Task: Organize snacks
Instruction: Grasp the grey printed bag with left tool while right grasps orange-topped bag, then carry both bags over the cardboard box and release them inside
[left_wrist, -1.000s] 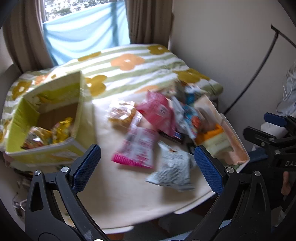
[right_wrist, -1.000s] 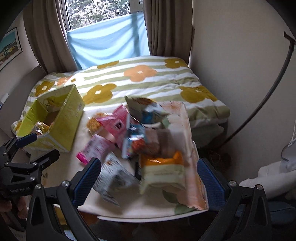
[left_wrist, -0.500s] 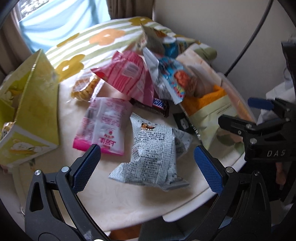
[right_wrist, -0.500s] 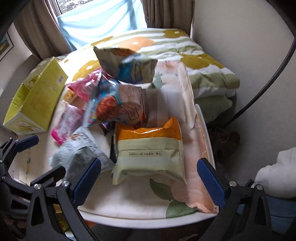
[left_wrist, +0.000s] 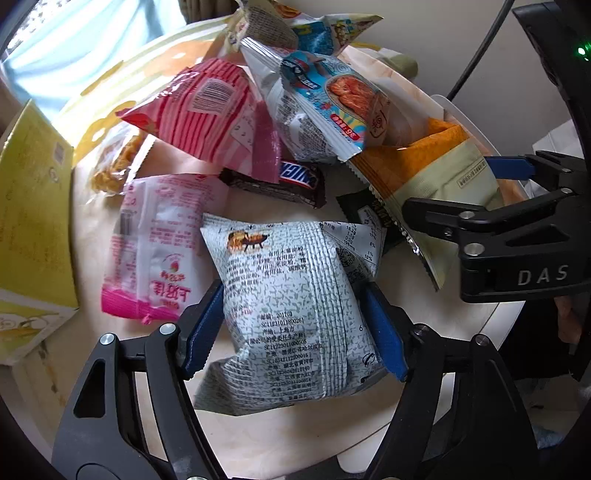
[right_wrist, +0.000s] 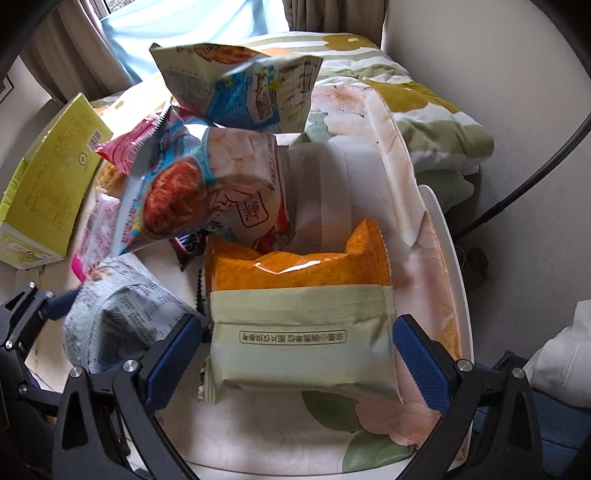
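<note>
A pile of snack packs lies on a round white table (left_wrist: 280, 439). My left gripper (left_wrist: 295, 325) has its blue pads against both sides of a grey-and-white printed packet (left_wrist: 291, 317), also in the right wrist view (right_wrist: 122, 314). My right gripper (right_wrist: 295, 350) is open, its pads a little apart from either side of an orange-and-pale-green packet (right_wrist: 299, 317), which shows in the left wrist view (left_wrist: 424, 177). Behind lie a pink-and-white sachet (left_wrist: 159, 243), a red-striped pink bag (left_wrist: 207, 114), a Snickers bar (left_wrist: 295, 181) and a blue crisps bag (left_wrist: 325, 99).
A yellow cardboard box (left_wrist: 29, 221) stands at the table's left, also in the right wrist view (right_wrist: 48, 177). A floral cloth (right_wrist: 369, 417) covers the table's right part. A bed with a flowered blanket (right_wrist: 424, 110) lies behind. A black cable (right_wrist: 524, 184) runs along the wall.
Both grippers have dropped down and forward onto the table. The left one has narrowed around the grey packet. The right one now straddles the orange-and-green packet.
</note>
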